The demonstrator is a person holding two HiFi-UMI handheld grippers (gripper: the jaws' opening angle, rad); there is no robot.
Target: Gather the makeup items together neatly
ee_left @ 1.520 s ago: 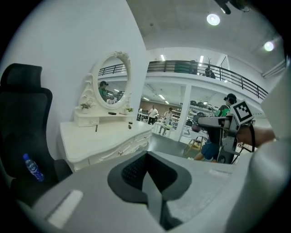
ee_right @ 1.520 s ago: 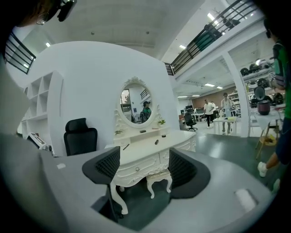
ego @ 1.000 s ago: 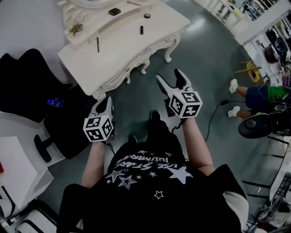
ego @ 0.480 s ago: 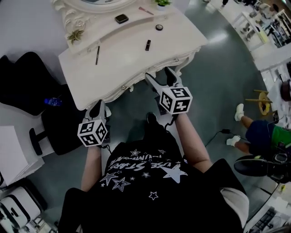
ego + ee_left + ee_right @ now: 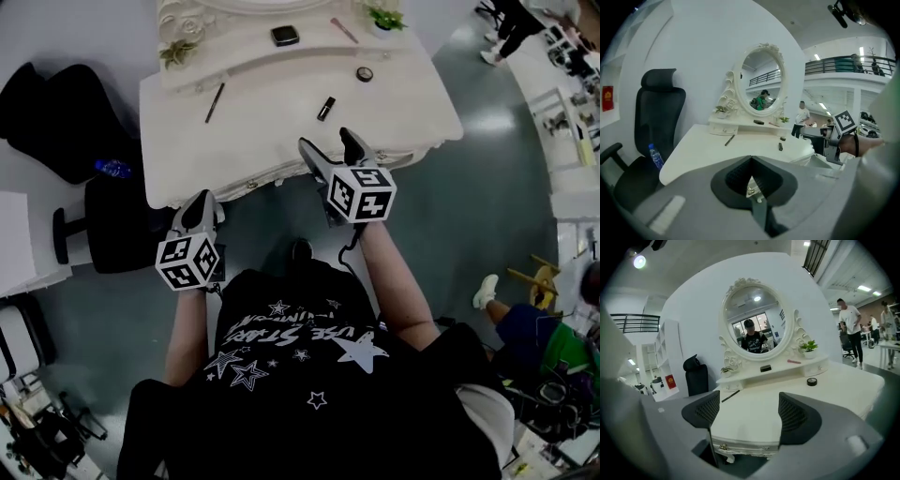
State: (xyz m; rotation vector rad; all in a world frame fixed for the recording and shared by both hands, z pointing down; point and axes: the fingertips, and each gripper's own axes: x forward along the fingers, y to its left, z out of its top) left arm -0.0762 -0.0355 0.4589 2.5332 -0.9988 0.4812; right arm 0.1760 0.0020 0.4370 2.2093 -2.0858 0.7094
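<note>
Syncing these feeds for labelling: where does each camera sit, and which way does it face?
Head view: on the person's head, facing steeply down at the vanity table; shows torso, forearms, left gripper, right gripper.
Left gripper view: on the left gripper, facing the table and mirror across shut jaws; right gripper at right.
Right gripper view: on the right gripper, facing the mirror between open jaws.
Shared: all three show the pencil.
</note>
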